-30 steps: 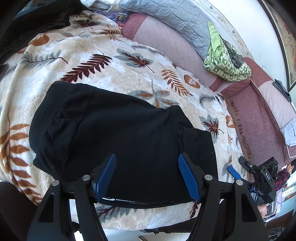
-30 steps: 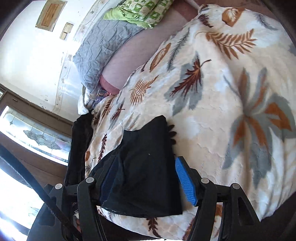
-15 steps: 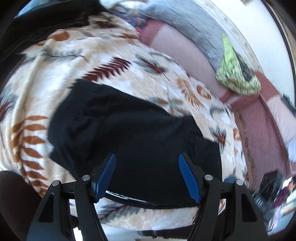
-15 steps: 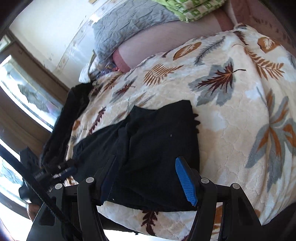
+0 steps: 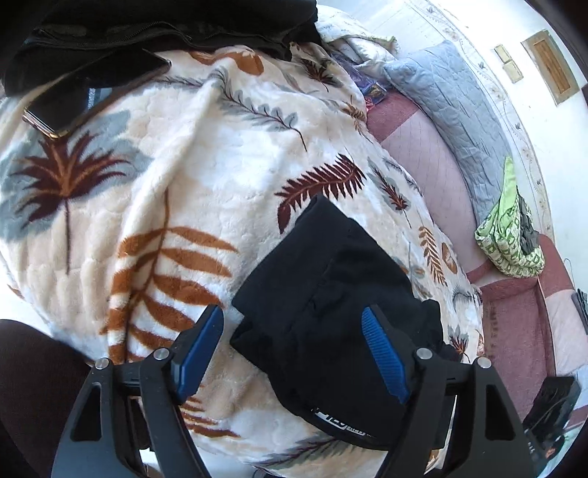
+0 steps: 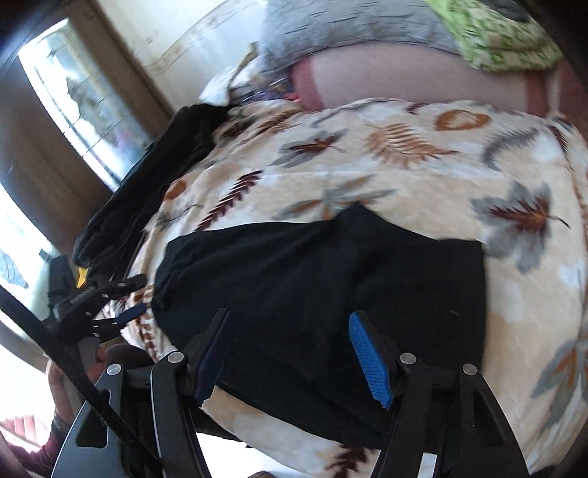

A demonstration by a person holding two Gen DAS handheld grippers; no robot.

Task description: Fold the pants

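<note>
You're over a bed with a cream leaf-print blanket (image 5: pixel 191 176). Pink quilted sofa (image 5: pixel 422 154) runs behind it, grey quilted pillow (image 5: pixel 452 103) and green patterned bundle (image 5: pixel 511 235) on top. White wall (image 5: pixel 477 33) has framed panels (image 5: pixel 551 70). Wood-framed window (image 6: pixel 77 95) on the far side, strong daylight. Right view blurred.

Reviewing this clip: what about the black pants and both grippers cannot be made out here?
- Near edge of the black pants: left wrist view, hidden behind the left gripper.
- Label print on the pants: left wrist view, too small to read.
- Fold layers of the pants: right wrist view, motion blur and uniform black.
- Contact of the right gripper with the cloth: right wrist view, unclear; fingers spread apart.
</note>
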